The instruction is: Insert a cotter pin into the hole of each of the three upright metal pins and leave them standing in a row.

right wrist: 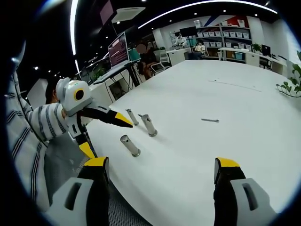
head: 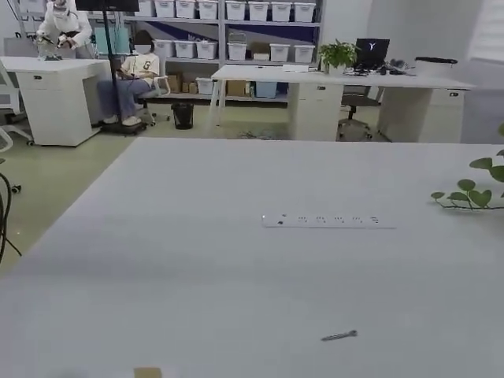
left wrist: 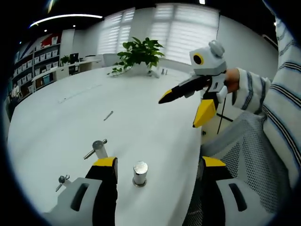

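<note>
Silvery and short, three round metal pins point(right wrist: 148, 125) stand upright near the edge of the white table point(right wrist: 197, 155), close together in a loose cluster. In the left gripper view one of them, the bare pin point(left wrist: 140, 173) with a flat shiny top, stands between the jaws of the left gripper point(left wrist: 160, 165); the jaws are spread wide and touch nothing. A second pin point(left wrist: 99, 148) just beyond it has a thin crosspiece through its top, and the third pin point(left wrist: 62, 180) is too small to read clearly. One loose cotter pin point(head: 339, 336), a slim grey sliver, lies flat on the table well apart from the three, toward the middle. The right gripper point(right wrist: 161, 163) is likewise released and empty, held above the table's edge, its yellow-tipped jaws parted. One white power strip point(head: 327, 221) lies farther along the table, and one potted plant point(left wrist: 138, 52) stands at the far end. White storage bins point(head: 236, 10) line the shelves point(head: 222, 27) behind; their contents cannot be made out.
</note>
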Demonstrator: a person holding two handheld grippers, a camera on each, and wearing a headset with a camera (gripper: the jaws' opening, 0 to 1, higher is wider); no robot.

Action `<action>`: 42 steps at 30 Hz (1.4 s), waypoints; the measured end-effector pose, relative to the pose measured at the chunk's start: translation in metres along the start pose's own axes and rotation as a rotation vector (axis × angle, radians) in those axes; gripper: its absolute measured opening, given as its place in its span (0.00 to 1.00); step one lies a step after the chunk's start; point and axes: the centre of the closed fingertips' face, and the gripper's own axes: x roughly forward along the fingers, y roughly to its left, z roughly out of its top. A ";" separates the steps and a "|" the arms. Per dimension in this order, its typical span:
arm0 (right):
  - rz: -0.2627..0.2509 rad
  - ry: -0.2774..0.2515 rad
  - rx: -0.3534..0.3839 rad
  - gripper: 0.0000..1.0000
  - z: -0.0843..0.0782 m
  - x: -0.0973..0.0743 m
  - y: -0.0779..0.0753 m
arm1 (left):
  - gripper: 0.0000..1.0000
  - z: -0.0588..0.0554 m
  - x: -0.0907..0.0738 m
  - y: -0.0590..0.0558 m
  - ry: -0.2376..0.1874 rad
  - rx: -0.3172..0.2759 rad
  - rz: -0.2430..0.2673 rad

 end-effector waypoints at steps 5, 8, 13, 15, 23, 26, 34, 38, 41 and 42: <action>-0.004 0.003 -0.001 0.91 0.000 -0.002 -0.003 | 0.81 -0.008 -0.014 0.000 0.025 -0.052 0.018; -0.002 0.000 -0.001 0.90 0.002 -0.001 -0.003 | 0.88 -0.011 -0.021 0.001 0.024 -0.053 0.036; -0.005 0.003 -0.012 0.90 0.004 0.000 -0.005 | 0.99 -0.008 -0.031 0.001 -0.025 -0.099 0.054; -0.007 0.006 -0.017 0.90 0.005 -0.001 -0.006 | 0.99 -0.008 -0.035 0.001 -0.043 -0.112 0.062; -0.012 0.026 -0.054 0.89 0.011 -0.001 -0.008 | 0.99 -0.015 -0.040 0.000 -0.059 -0.137 0.085; -0.015 0.037 -0.078 0.89 0.016 -0.001 -0.011 | 0.99 -0.017 -0.042 0.001 -0.064 -0.146 0.097; -0.026 0.079 -0.149 0.88 0.029 -0.002 -0.021 | 0.99 -0.022 -0.046 0.001 -0.073 -0.182 0.105; -0.033 0.085 -0.184 0.88 0.039 -0.005 -0.027 | 0.99 -0.024 -0.049 0.003 -0.083 -0.196 0.117; -0.040 0.103 -0.217 0.87 0.045 -0.006 -0.031 | 0.99 -0.025 -0.051 0.005 -0.087 -0.199 0.124; -0.042 0.110 -0.230 0.87 0.047 -0.006 -0.033 | 0.99 -0.025 -0.052 0.005 -0.087 -0.201 0.128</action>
